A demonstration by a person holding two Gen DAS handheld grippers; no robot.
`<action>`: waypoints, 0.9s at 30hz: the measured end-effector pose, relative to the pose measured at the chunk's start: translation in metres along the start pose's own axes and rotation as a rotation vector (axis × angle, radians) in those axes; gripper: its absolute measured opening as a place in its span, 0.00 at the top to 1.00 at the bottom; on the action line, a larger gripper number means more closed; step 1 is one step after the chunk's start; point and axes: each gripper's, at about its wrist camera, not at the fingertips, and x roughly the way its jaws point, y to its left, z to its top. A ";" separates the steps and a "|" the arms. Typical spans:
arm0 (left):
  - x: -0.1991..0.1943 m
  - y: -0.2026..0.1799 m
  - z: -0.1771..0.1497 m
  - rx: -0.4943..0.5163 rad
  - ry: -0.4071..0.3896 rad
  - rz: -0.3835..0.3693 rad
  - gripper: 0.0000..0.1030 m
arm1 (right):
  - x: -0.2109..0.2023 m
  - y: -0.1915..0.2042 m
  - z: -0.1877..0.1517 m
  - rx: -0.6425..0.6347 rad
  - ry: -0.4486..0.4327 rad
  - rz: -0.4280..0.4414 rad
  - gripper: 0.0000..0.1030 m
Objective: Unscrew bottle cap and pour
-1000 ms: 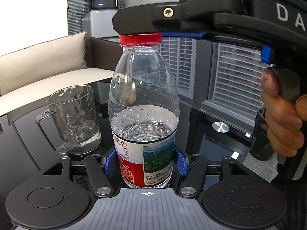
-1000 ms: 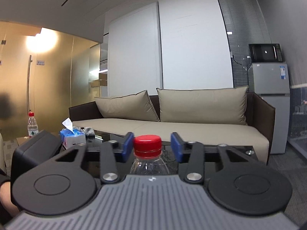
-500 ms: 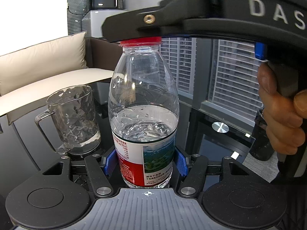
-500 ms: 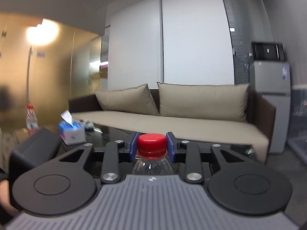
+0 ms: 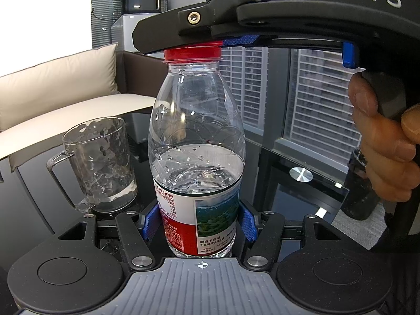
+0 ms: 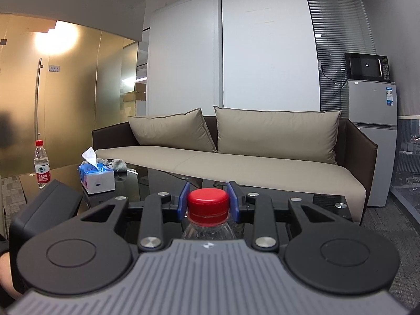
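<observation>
A clear water bottle (image 5: 197,141), about half full, with a red and white label, stands upright on the dark glass table (image 5: 275,162). My left gripper (image 5: 198,221) is shut on its lower body, blue pads against the label. Its red cap (image 6: 208,204) is on the neck. My right gripper (image 6: 208,202) is shut on the cap, blue pads touching both sides. In the left wrist view the right gripper (image 5: 207,39) covers the top of the cap (image 5: 192,53). A clear glass mug (image 5: 98,165) stands left of the bottle with a little water in it.
A beige sofa (image 6: 236,157) runs behind the table. A tissue box (image 6: 97,178) and a second bottle (image 6: 41,164) stand at the left. A fridge (image 6: 372,136) with a microwave on top stands right. The table's corner (image 5: 338,186) lies to the right.
My right gripper closed its pads onto the red cap and has turned around the cap. The left gripper and bottle have stayed put.
</observation>
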 end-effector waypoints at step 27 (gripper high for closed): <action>0.012 -0.026 0.007 -0.020 -0.068 0.021 0.45 | 0.000 -0.006 0.000 -0.001 0.012 0.022 0.69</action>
